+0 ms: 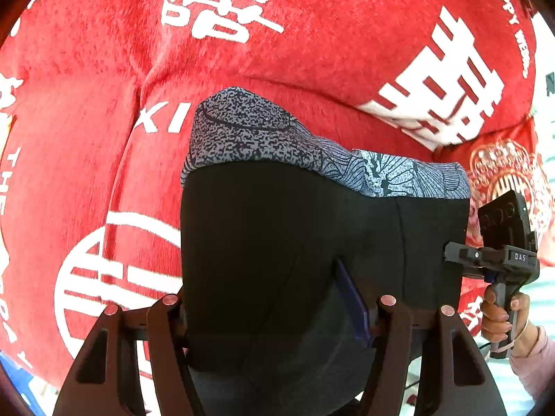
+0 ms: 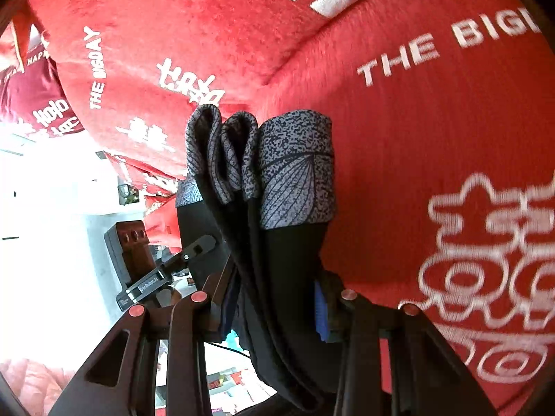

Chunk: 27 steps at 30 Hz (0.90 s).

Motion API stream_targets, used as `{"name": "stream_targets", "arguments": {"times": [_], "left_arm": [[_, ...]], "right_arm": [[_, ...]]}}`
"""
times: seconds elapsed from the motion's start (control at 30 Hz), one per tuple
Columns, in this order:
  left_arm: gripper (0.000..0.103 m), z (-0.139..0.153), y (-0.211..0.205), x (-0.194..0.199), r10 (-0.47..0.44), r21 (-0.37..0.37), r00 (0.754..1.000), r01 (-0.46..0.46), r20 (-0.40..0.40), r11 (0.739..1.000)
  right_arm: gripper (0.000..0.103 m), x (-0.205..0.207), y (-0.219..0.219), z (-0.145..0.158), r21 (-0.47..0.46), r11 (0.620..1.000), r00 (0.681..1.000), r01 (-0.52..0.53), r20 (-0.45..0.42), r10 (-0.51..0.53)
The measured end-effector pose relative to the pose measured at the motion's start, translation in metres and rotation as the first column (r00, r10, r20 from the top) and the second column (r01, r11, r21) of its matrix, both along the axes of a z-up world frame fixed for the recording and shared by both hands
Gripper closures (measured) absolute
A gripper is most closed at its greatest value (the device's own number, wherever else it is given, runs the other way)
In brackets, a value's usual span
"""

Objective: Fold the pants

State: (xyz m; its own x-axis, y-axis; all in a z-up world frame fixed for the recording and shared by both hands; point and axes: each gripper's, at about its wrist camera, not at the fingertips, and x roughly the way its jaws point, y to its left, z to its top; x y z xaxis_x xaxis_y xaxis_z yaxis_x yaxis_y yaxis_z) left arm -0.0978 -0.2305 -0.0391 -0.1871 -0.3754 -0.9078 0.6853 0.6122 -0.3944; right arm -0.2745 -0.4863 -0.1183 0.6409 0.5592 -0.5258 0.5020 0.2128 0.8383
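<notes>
The black pants [image 1: 295, 249] with a grey patterned waistband [image 1: 249, 131] hang folded over a red bedspread [image 1: 86, 156]. My left gripper [image 1: 277, 312] is shut on the black cloth near its lower edge. My right gripper [image 2: 274, 298] is shut on the other side of the pants [image 2: 288, 260], whose layered waistband [image 2: 295, 173] stands bunched in front of it. The right gripper [image 1: 451, 254] also shows in the left wrist view, held by a hand at the pants' right edge. The left gripper [image 2: 208, 242] shows in the right wrist view, at the pants' left edge.
The red bedspread [image 2: 433, 138] with white characters and lettering fills the background of both views. A pale floor and white furniture [image 2: 52, 225] lie at the left of the right wrist view. A red patterned cushion [image 1: 503, 173] lies at the right.
</notes>
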Motion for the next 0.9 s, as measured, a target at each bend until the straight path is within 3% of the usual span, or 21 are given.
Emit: {"name": "stream_targets", "arguments": {"times": [0.23,0.4,0.43,0.5,0.6,0.63,0.73,0.9], "left_arm": [[0.037,-0.012,0.036,-0.010,-0.028,0.022,0.999,0.029,-0.020,0.999],[0.036,-0.055,0.057,-0.010,-0.016,0.082,0.999,0.019,-0.039,0.996],[0.027,-0.061,0.059,-0.010,-0.010,0.082,0.999,0.013,-0.034,0.997],[0.022,-0.063,0.064,-0.008,0.003,0.053,1.000,-0.004,0.001,0.999],[0.005,-0.066,0.066,-0.008,0.005,0.072,0.999,-0.008,0.054,0.997],[0.004,-0.067,0.066,-0.008,0.009,0.079,0.998,-0.014,0.066,0.997],[0.004,-0.068,0.067,-0.006,0.014,0.089,0.998,-0.019,0.059,0.996],[0.004,-0.054,0.072,-0.012,-0.032,0.136,0.990,0.013,0.140,0.991]], "right_arm": [[0.063,-0.021,0.046,-0.019,0.024,0.998,0.998,0.056,-0.036,-0.055],[0.059,-0.017,0.067,-0.044,-0.019,1.000,0.994,0.016,-0.111,-0.018],[0.057,-0.016,0.069,-0.049,-0.040,0.999,0.991,0.003,-0.132,-0.009],[0.054,-0.015,0.069,-0.052,-0.070,0.998,0.991,0.001,-0.132,-0.011],[0.044,-0.011,0.068,-0.054,-0.118,0.993,0.987,-0.018,-0.161,-0.001],[0.039,-0.010,0.069,-0.054,-0.135,0.990,0.985,-0.025,-0.174,0.001],[0.038,-0.008,0.070,-0.047,-0.186,0.982,0.978,-0.032,-0.209,-0.008],[0.036,-0.018,0.080,-0.029,-0.256,0.966,0.963,-0.046,-0.270,-0.026]]}}
